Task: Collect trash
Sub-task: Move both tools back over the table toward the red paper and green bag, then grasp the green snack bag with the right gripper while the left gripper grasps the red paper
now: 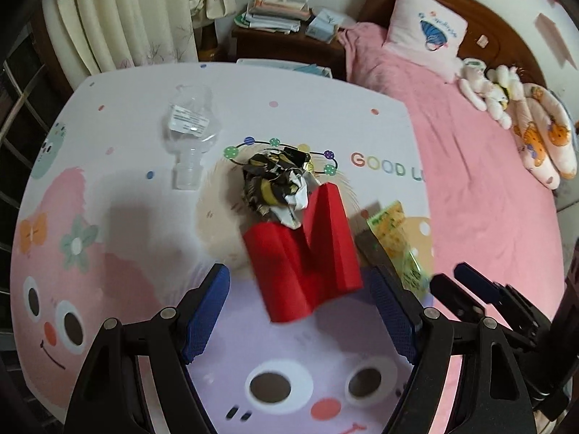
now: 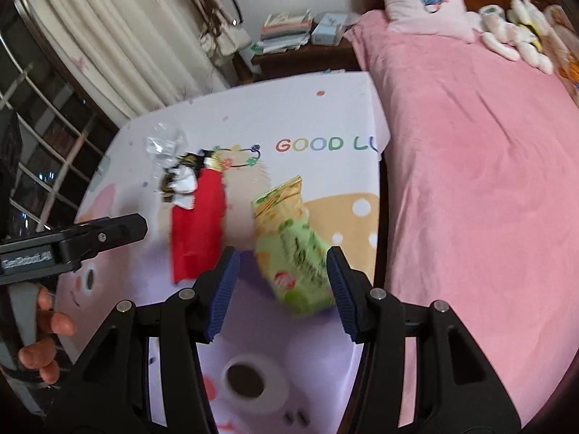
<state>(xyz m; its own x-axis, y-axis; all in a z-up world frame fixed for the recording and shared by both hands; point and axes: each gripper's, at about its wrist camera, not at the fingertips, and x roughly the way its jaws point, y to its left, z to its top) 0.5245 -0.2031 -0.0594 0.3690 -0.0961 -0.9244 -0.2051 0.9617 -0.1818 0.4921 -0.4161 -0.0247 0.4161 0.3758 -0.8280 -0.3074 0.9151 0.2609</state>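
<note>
Your right tool point(image 2: 282, 289) stands spread astride the green snack bag point(image 2: 295, 253) at the bench's point(image 2: 325, 115) three-o'clock edge: light, crinkly, slippery; pinch its flat middle.

You have four pieces of trash on the cartoon-printed worktop point(image 1: 119, 195). A clear plastic bottle point(image 1: 190, 126) lies on its side, neck toward you. Near it sits a crumpled black, yellow and white wrapper point(image 1: 277, 188), touching the far end of a folded red carton point(image 1: 304, 256). Just beside the carton lies a green and yellow snack bag point(image 2: 293, 249), flat and creased.
</note>
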